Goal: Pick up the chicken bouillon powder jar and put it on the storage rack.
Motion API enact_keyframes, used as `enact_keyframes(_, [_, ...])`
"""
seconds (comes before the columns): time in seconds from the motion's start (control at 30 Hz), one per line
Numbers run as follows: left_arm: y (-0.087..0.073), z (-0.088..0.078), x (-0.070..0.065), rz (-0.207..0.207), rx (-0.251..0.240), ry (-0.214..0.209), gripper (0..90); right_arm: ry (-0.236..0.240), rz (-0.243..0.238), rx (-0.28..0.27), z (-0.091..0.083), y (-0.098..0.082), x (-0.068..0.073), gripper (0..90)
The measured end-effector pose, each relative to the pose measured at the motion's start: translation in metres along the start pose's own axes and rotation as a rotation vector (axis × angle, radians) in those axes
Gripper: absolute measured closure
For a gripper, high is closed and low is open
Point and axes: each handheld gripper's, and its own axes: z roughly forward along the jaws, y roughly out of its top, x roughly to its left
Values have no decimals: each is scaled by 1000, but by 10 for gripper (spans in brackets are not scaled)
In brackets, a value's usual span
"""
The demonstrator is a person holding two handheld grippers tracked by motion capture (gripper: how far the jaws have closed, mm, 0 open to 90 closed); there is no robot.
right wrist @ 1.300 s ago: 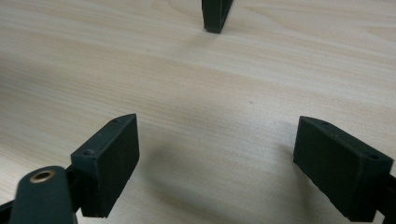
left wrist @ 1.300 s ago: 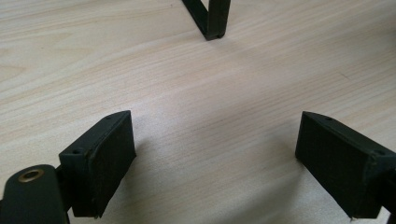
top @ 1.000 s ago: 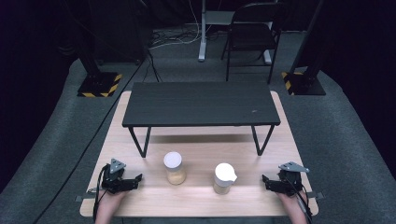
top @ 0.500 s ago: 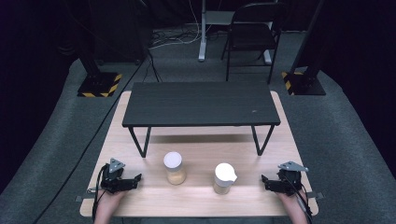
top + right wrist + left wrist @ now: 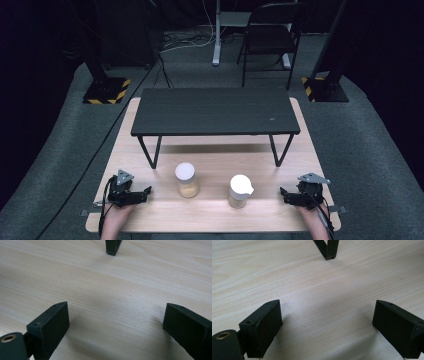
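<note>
Two jars stand on the light wooden table [image 5: 210, 165] in front of a black low shelf [image 5: 215, 112]. The left jar [image 5: 186, 180] has a white lid and tan contents. The right jar [image 5: 239, 190] is white-topped with a small spout-like lid. My left gripper [image 5: 142, 194] rests on the table at the front left, open, with bare wood between its jaws [image 5: 327, 325]. My right gripper [image 5: 285, 196] rests at the front right, open too, with only wood in its gap [image 5: 116, 325]. Both grippers stay apart from the jars.
A black leg of the shelf [image 5: 327, 248] stands ahead of the left gripper, and another leg [image 5: 112, 247] ahead of the right. Beyond the table lie grey carpet, a black chair [image 5: 272, 37], stand bases with yellow-black stripes [image 5: 105, 91] and cables.
</note>
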Motion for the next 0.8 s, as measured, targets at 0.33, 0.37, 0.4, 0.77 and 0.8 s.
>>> enact_keyframes(0.33, [-1,-2,2,-3,-14,-13,90,0,2,0,0,0,0,57])
enact_keyframes(0.37, [-1,-3,2,2,-18,-14,91,0,1,0,0,0,0,57])
enact_keyframes(0.4, [-2,-4,2,2,-26,-15,91,0,1,0,0,0,0,57])
enact_keyframes(0.77, [-2,-13,-4,17,-79,-23,95,0,1,0,0,0,0,57])
enact_keyframes(0.8, [-1,-13,-4,17,-82,-25,95,0,1,0,0,0,0,57])
